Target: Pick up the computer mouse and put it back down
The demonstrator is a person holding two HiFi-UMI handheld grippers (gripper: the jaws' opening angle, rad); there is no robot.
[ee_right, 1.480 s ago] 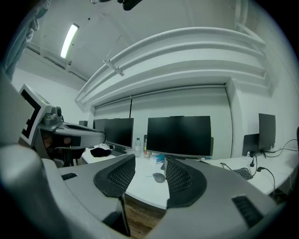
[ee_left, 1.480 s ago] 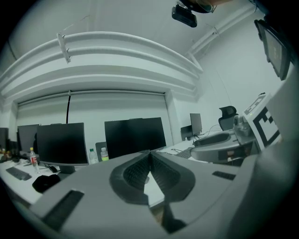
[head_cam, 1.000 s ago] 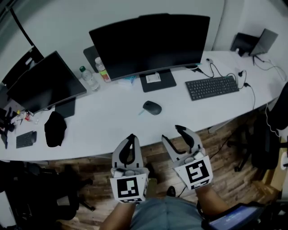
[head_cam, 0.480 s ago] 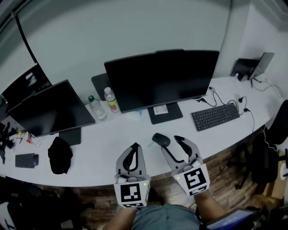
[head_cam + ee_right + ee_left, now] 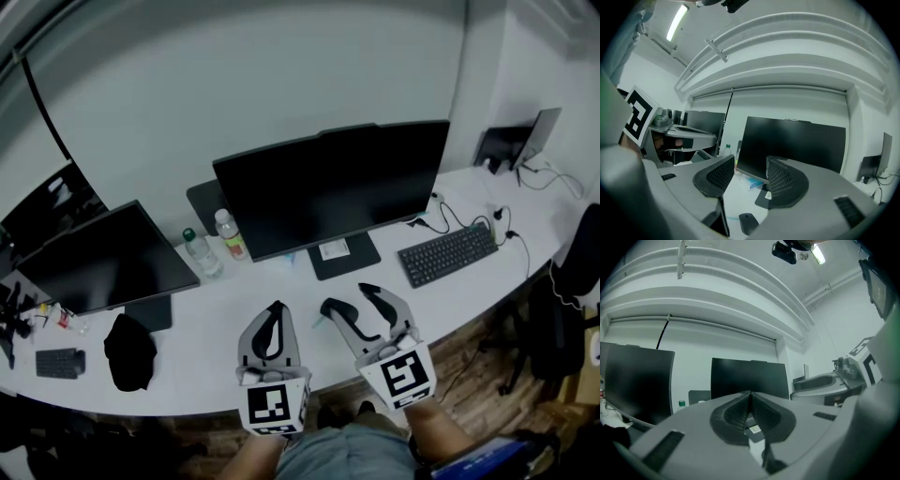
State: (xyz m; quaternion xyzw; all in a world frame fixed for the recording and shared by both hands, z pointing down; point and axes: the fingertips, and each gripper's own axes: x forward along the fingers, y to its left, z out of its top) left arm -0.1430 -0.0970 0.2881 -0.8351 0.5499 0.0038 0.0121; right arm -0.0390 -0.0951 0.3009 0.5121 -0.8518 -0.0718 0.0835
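Observation:
The dark computer mouse (image 5: 330, 307) lies on the white desk (image 5: 216, 323) in front of the big monitor. In the head view the right gripper's left finger partly covers it. My right gripper (image 5: 354, 302) hovers just in front of and above the mouse. Its jaws are opening, with nothing between them. Seen from the right gripper view, the mouse (image 5: 748, 222) sits low, below the gap of the right gripper (image 5: 750, 176). My left gripper (image 5: 275, 309) is held beside it on the left, shut and empty; in its own view the left gripper (image 5: 750, 401) has its pads together.
A large monitor (image 5: 333, 187) stands mid-desk and a second monitor (image 5: 103, 258) to its left. Two bottles (image 5: 200, 251) stand between them. A keyboard (image 5: 450, 253) with cables lies to the right. A black cloth item (image 5: 129, 349) lies at the left front.
Both grippers have moved forward over the desk's front edge and a little upward. The mouse, formerly well ahead of the right gripper, now sits right at its left finger.

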